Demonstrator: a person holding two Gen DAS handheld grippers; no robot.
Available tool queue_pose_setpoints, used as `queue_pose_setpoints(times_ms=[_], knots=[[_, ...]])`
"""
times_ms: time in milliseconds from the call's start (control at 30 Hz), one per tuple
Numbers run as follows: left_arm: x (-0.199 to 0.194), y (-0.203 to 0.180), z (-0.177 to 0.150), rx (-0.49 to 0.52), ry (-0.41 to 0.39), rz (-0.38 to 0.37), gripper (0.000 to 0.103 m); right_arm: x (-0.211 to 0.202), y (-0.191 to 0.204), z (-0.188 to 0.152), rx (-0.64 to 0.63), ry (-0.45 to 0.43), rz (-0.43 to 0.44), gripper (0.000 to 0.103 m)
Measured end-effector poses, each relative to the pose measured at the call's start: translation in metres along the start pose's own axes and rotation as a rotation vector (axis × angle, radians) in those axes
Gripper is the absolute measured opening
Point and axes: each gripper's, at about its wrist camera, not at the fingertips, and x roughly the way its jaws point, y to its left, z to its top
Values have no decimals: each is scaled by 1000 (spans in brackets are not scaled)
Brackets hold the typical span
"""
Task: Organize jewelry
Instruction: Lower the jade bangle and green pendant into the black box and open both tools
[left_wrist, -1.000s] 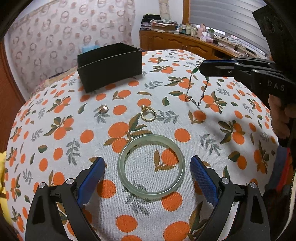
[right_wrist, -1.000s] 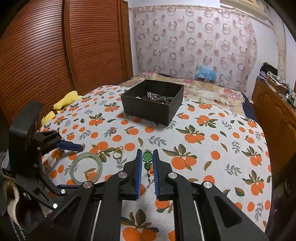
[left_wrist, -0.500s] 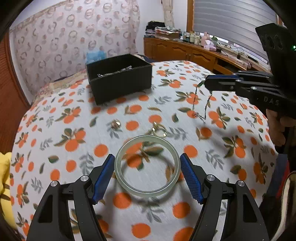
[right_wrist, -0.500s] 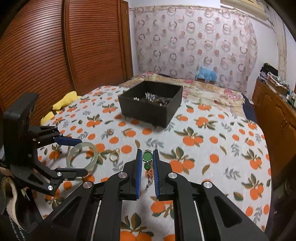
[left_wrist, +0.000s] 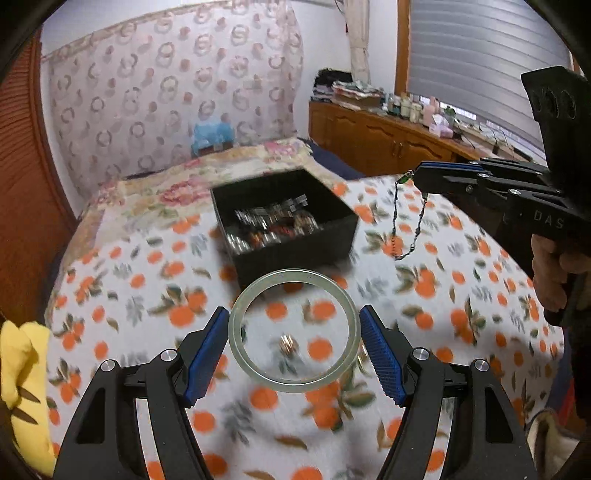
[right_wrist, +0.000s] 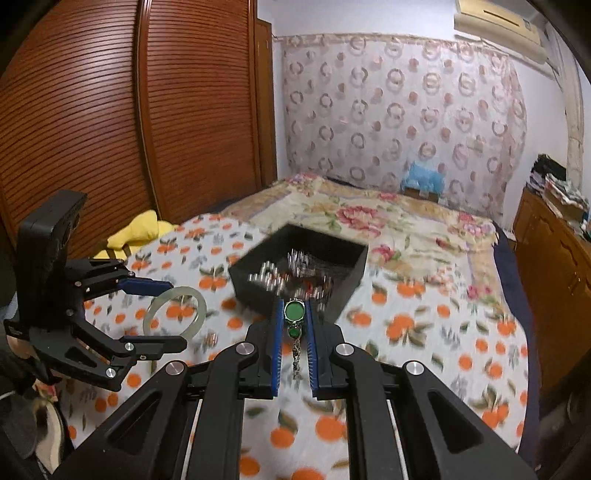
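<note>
Orange-patterned cloth (left_wrist: 155, 280) covers a bed in a bedroom with slatted wooden wardrobe doors and a patterned curtain behind. Near the middle of the bed sits a black open box (left_wrist: 284, 225) already holding a jumble of silvery jewelry.

Both hand-held grippers are now up off the cloth, each carrying a piece. A second ago the pale green jade bangle (left_wrist: 293, 330) lay flat on the cloth between the wide-open jaws of the left gripper (left_wrist: 293, 345). Those jaws have since closed onto it, and the blue pads press the bangle's outer rim from both sides. The bangle hangs in the air, with the box just beyond it in the left wrist view.

The right gripper (right_wrist: 294, 341) is almost fully closed on a necklace with a green pendant (right_wrist: 294, 311). Its chain (left_wrist: 406, 221) dangles clear of the cloth beside the box's right-hand side. This grip looks unchanged; only the height and nearness to the box have changed.

A small ring-like piece (left_wrist: 288, 343) remains on the cloth below the bangle, too blurred to identify further.

Both pieces appear to be on their way to the box, so releasing them over its opening likely comes next, with loose pieces left to collect.
</note>
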Motion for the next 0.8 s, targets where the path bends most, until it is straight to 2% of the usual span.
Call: queue_pose_setpoints(times_ms=[233,333,567,800], knots=[[8,19,30,-29,-35,9,69,21,-9,40,-24,-48,19,13],[14,25,41,-35,-44,9,69,36,-13,48,-19,-45,28,13],[35,37,64,-26,-50,19,69,79,-26,34,33,17,53,13],[53,42,74,-21,-40,3,69,92,-35,24,82,32,48,14]])
